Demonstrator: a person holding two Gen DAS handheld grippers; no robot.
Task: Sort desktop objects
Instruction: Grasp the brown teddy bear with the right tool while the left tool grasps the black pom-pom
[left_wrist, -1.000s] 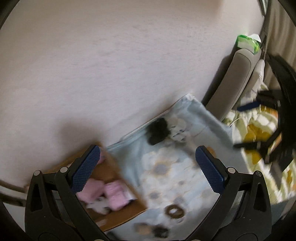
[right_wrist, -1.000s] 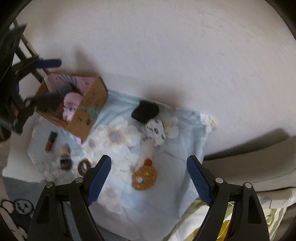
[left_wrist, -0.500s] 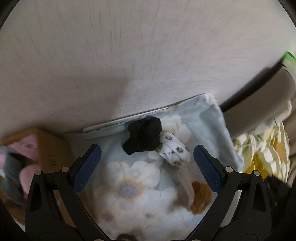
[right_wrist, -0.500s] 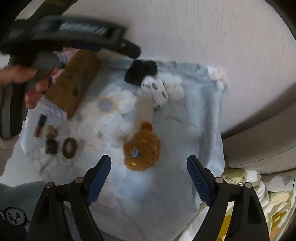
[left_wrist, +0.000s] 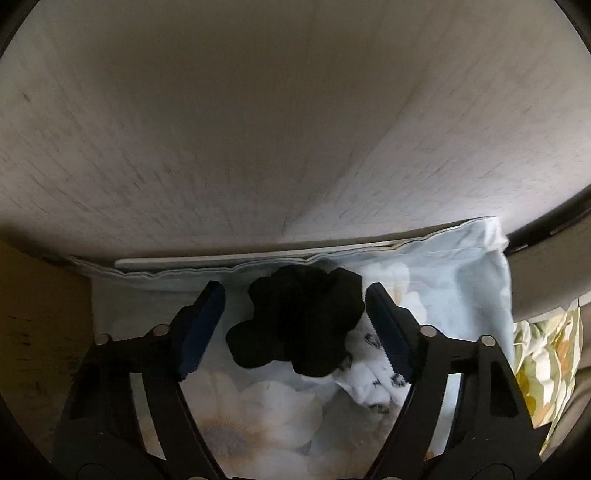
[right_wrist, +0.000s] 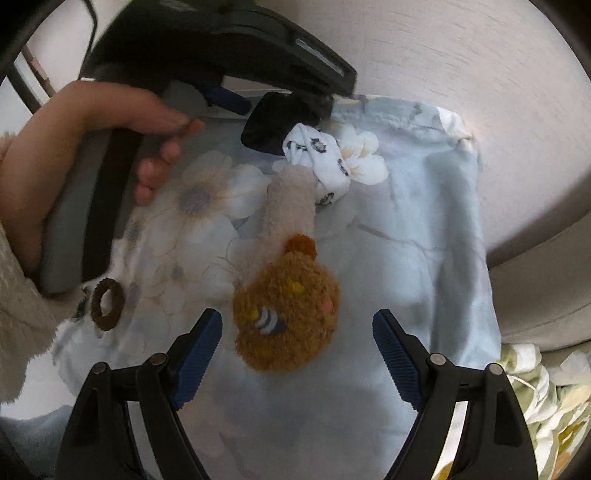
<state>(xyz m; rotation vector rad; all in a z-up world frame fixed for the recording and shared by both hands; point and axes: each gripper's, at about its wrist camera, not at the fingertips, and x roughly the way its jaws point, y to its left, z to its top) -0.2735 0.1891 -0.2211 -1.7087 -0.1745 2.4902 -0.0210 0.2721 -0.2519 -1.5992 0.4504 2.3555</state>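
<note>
A black rolled sock (left_wrist: 299, 325) lies on the flowered blue cloth (left_wrist: 461, 280) near the wall. My left gripper (left_wrist: 295, 325) is open, its jaws on either side of the black sock. A white spotted sock (left_wrist: 369, 380) lies against it on the right. In the right wrist view the black sock (right_wrist: 273, 125) sits under the left gripper's tip, next to the white spotted sock (right_wrist: 317, 162). A brown plush sock with a cream cuff (right_wrist: 288, 314) lies just ahead of my open, empty right gripper (right_wrist: 297, 350).
A brown hair ring (right_wrist: 107, 299) lies on the cloth (right_wrist: 424, 240) at the left. The cardboard box's side (left_wrist: 37, 332) stands left of the left gripper. A beige cushion (right_wrist: 546, 277) and patterned bedding (right_wrist: 546, 413) lie to the right. The wall (left_wrist: 258, 129) is close behind.
My left gripper has swung right from the box and come down around the black sock. My right gripper has moved closer to the brown plush sock.
</note>
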